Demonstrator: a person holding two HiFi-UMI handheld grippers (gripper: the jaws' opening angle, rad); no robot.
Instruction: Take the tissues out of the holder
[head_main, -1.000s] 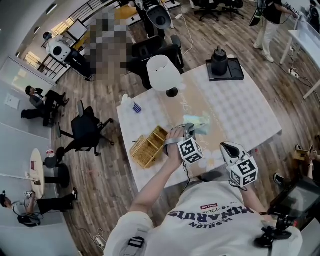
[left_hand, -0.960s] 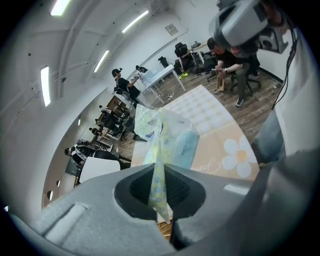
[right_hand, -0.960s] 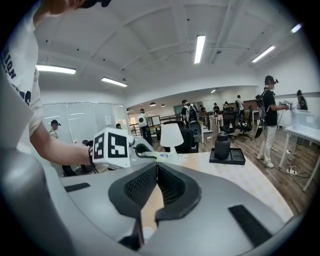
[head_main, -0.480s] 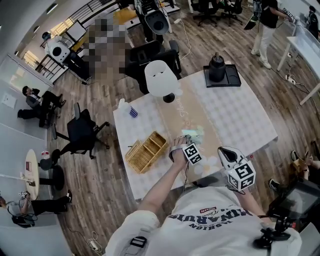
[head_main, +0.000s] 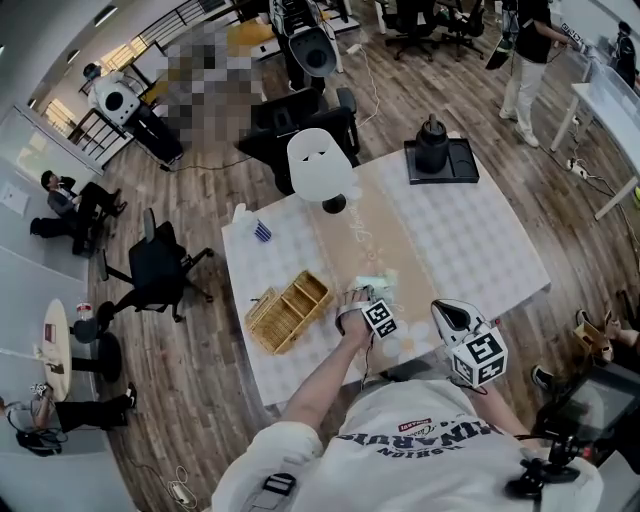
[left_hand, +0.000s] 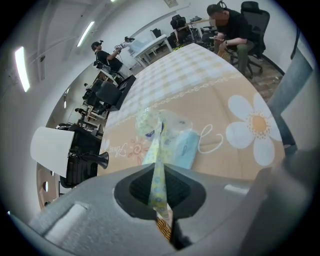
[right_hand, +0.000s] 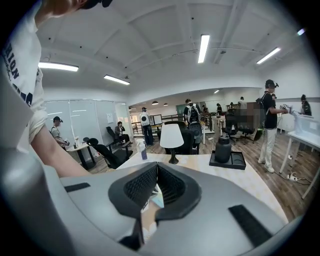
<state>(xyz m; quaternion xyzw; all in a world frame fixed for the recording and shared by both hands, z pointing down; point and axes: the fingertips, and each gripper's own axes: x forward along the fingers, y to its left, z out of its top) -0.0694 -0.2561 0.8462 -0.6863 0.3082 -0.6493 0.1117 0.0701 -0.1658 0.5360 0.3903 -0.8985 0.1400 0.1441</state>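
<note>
Left gripper (left_hand: 160, 200) jaws pinch a tissue pack (left_hand: 158, 150); wicker holder (head_main: 288, 310) stands apart.

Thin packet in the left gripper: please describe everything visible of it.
The thin pale yellow-green patterned tissue packet, seemingly soft plastic wrap, shows edge-on. The left gripper is shut on its lower end, so it stands up from the jaws. Its far end points toward a light blue tissue packet lying on the beige flowered tablecloth; whether they touch cannot be told.
</note>
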